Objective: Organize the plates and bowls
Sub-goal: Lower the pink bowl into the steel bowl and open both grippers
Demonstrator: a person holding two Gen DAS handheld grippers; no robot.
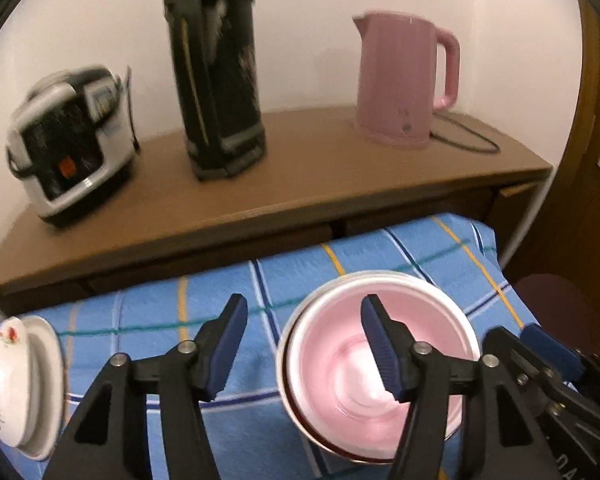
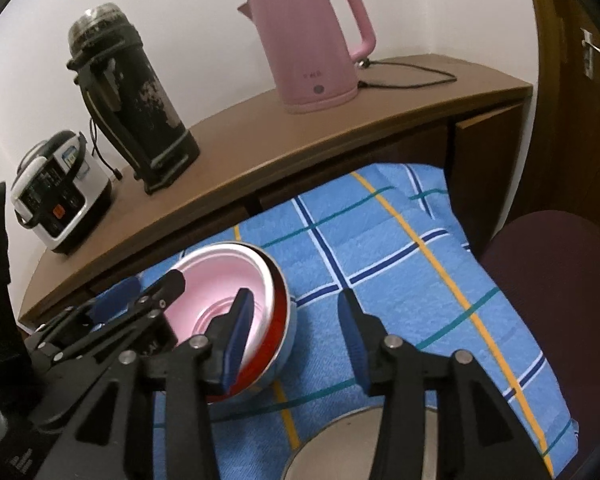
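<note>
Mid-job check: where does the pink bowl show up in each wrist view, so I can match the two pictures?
Left wrist: the pink bowl sits lower centre-right on the blue checked cloth, partly behind the left gripper, whose fingers are open.
Right wrist: the pink bowl lies lower left of centre, behind the open right gripper.
Shared landmark: the pink kettle on the brown counter.

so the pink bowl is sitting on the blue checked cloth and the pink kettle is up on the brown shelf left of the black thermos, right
Not quite: the pink kettle stands right of the black thermos, not left, as the right wrist view shows. The rest holds: the pink bowl sits on the blue checked cloth, and the kettle is on the brown shelf.
</note>
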